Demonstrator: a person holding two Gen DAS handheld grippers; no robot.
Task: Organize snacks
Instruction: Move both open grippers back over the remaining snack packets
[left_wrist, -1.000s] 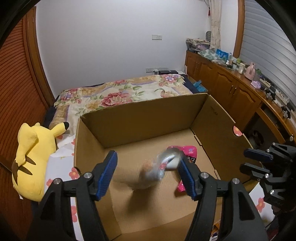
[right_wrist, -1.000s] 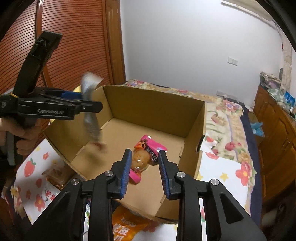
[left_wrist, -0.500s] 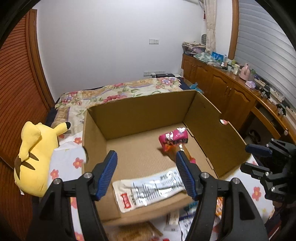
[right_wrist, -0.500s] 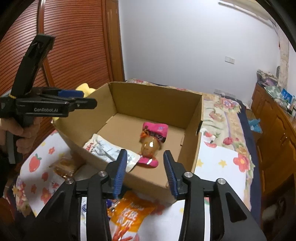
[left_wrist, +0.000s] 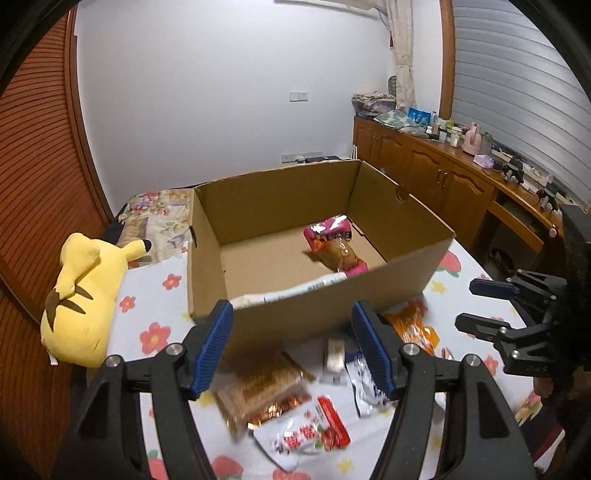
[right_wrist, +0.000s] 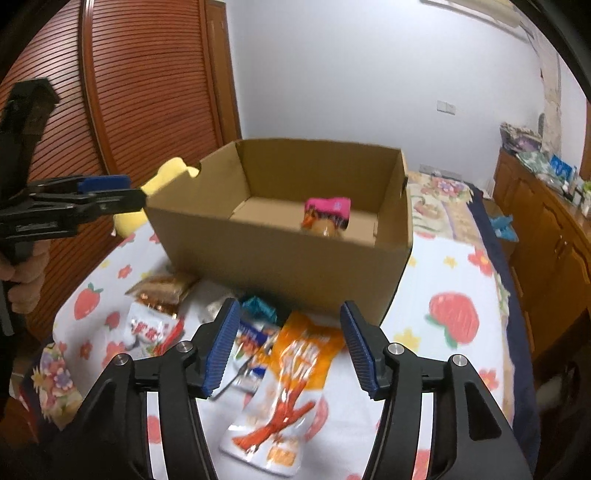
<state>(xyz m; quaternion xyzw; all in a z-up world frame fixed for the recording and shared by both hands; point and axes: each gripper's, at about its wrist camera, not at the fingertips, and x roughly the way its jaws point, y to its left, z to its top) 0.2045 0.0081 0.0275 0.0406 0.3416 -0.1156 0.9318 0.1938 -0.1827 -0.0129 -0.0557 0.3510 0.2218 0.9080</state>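
An open cardboard box (left_wrist: 295, 317) (right_wrist: 280, 258) stands on the flowered bed sheet. Inside it lie a pink-topped snack bag (left_wrist: 334, 247) (right_wrist: 327, 216) and a long white packet (left_wrist: 295, 291) against the near wall. Loose snacks lie in front of the box: a brown biscuit pack (left_wrist: 264, 395), a red-and-white bag (left_wrist: 306, 435), a small white-and-blue packet (left_wrist: 364, 384) and an orange stick-snack bag (right_wrist: 291, 384) (left_wrist: 415, 325). My left gripper (left_wrist: 291, 347) stands open and empty above these snacks. My right gripper (right_wrist: 288, 347) is opening over the orange bag, nothing gripped.
A yellow plush toy (left_wrist: 79, 295) lies left of the box. A wooden louvred wardrobe (right_wrist: 147, 85) stands to the left, and a wooden sideboard (left_wrist: 443, 177) with clutter runs along the right. A hand (right_wrist: 24, 273) holds the left gripper's handle.
A white packet fell from the left gripper into the box. Both grippers drew back from over the box to the loose snacks in front. The right gripper's jaws widened.
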